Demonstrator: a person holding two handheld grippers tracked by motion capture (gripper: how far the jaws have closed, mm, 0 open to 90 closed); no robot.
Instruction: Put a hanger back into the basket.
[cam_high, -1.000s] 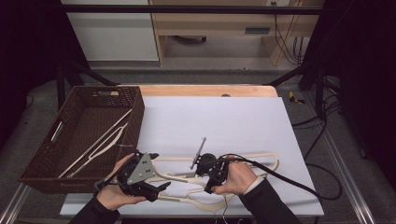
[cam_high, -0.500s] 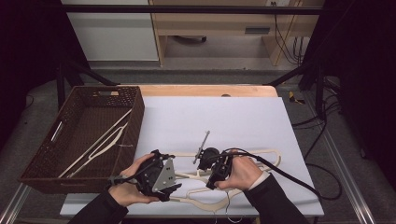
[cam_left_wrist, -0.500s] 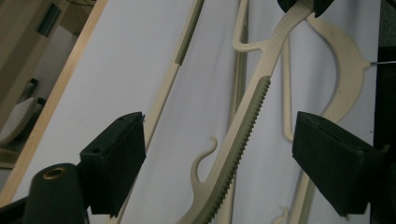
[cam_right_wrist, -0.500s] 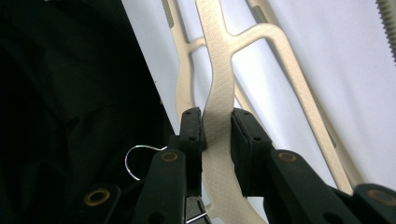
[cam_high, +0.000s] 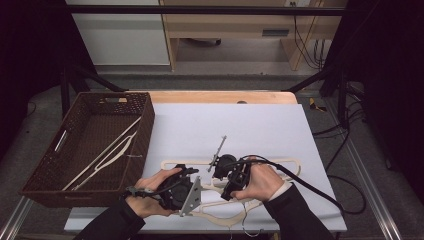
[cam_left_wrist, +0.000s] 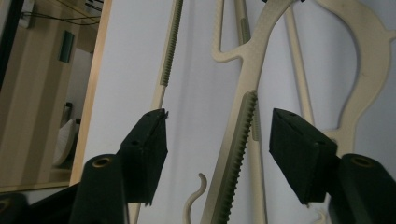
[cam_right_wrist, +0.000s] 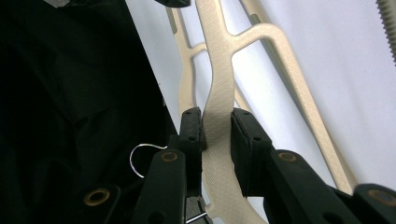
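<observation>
Several cream plastic hangers (cam_high: 282, 162) lie tangled on the white table mat near its front edge. My right gripper (cam_high: 228, 193) is shut on the flat neck of one hanger (cam_right_wrist: 219, 70), whose metal hook (cam_high: 220, 147) sticks up and away. My left gripper (cam_high: 196, 176) is just left of it, turned on its side. In the left gripper view a ribbed hanger bar (cam_left_wrist: 238, 149) stands between the pads (cam_left_wrist: 299, 154) without touching either. Those jaws have just been closing around the bar. My left gripper (cam_left_wrist: 217, 154) counts as open; my right gripper (cam_right_wrist: 216, 126) pinches the neck.
A brown wicker basket (cam_high: 146, 120) stands at the left of the table with two cream hangers (cam_high: 112, 150) inside. A black cable (cam_high: 320, 192) trails from the right gripper over the mat's right edge. Wooden furniture stands beyond the far edge.
My left hand has moved right, from near the basket up to the hangers beside the right hand, and its gripper has rolled onto its side. The right hand has kept still.
</observation>
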